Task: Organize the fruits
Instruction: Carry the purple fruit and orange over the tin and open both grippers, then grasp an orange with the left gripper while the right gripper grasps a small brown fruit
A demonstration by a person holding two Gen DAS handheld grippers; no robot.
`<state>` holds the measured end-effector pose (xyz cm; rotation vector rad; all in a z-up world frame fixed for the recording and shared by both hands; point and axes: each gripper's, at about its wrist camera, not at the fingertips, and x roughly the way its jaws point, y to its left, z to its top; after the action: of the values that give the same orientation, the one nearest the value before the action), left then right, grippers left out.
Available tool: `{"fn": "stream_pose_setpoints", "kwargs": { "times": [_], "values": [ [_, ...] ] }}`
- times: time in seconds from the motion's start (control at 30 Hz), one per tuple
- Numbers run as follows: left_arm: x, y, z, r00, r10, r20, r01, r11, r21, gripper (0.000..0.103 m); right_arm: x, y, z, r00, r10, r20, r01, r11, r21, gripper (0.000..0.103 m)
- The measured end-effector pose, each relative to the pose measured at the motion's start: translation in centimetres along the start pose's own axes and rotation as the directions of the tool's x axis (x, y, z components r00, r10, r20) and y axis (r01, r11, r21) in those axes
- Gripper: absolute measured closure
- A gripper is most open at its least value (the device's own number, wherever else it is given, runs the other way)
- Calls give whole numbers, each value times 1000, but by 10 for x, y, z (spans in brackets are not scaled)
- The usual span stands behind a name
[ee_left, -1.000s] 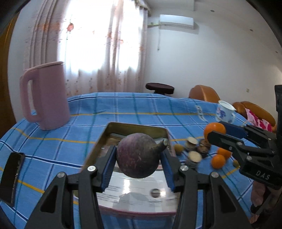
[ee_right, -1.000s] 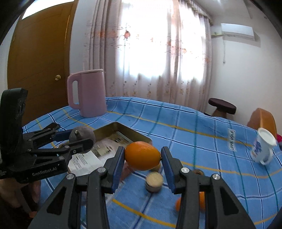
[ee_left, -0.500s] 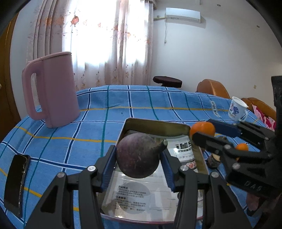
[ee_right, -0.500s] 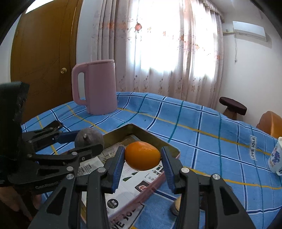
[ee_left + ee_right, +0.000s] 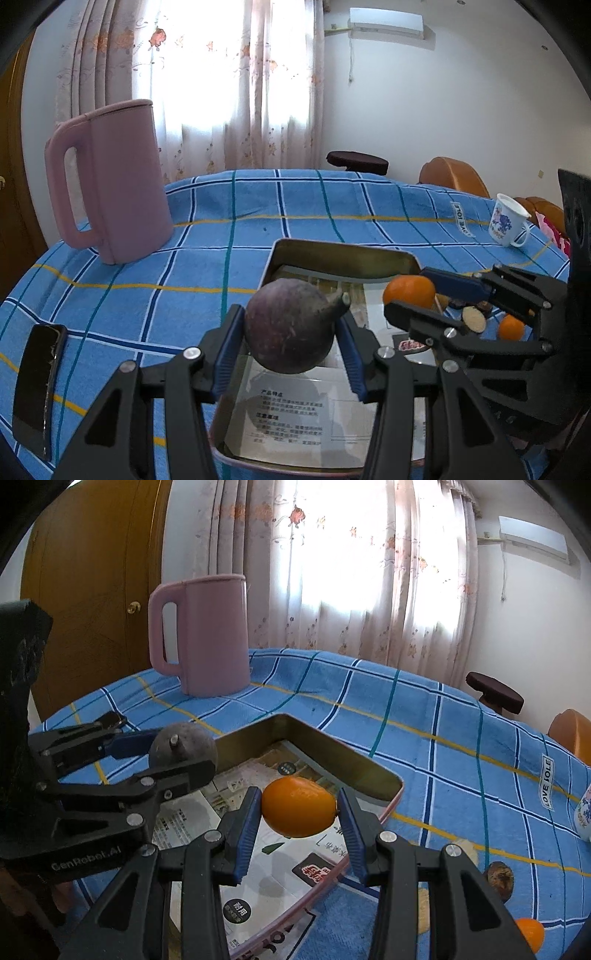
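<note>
My left gripper is shut on a dark purple round fruit with a stub stem, held above the near part of a shallow metal tray lined with printed paper. My right gripper is shut on an orange, held above the same tray. In the left wrist view the right gripper with its orange hangs over the tray's right side. In the right wrist view the left gripper with the purple fruit is at the tray's left.
A pink jug stands far left on the blue checked tablecloth. A black phone lies near the left edge. A white mug stands far right. Loose small oranges and brown fruits lie right of the tray.
Both grippers have moved closer over the tray with their fruits still held. The right gripper carried the orange from above the loose fruits to above the tray.
</note>
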<state>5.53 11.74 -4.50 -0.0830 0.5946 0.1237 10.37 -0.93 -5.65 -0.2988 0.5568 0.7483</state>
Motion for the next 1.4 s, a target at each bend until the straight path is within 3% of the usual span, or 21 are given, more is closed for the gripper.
{"fn": "stream_pose_setpoints", "kwargs": {
  "times": [0.4, 0.57, 0.67, 0.73, 0.77, 1.0, 1.2, 1.4],
  "values": [
    [7, 2, -2, 1000, 7, -25, -7, 1000, -3, 51, 11, -2, -1, 998, 3, -61, -3, 1000, 7, 58],
    [-1, 0, -3, 1000, 27, 1, -27, 1000, -10, 49, 4, -9, -3, 999, -7, -36, 9, 999, 39, 44],
    [-13, -2, -1, 999, 38, 37, -37, 999, -14, 33, -13, -13, -6, 1000, -31, -1, 31, 999, 36, 40],
    [-24, -7, 1, 997, 23, 77, -21, 1000, -22, 13, -25, -18, -10, 999, -40, 14, 40, 998, 42, 40],
    [-29, -12, 2, 995, 20, 95, -18, 1000, -21, 11, -35, -23, -13, 999, -47, 25, 46, 998, 46, 39],
    [-45, -68, 0, 987, -105, 120, 98, 993, 63, 10, -95, -73, -46, 983, -179, 32, 174, 978, 110, 39],
    [-34, -119, -7, 979, -197, 57, 189, 973, 129, 9, -128, -127, -87, 954, -295, -58, 301, 931, 205, 39],
    [-19, -164, -11, 967, -256, -19, 255, 950, 182, 9, -135, -153, -111, 941, -315, -124, 337, 910, 242, 39]
  ]
}}
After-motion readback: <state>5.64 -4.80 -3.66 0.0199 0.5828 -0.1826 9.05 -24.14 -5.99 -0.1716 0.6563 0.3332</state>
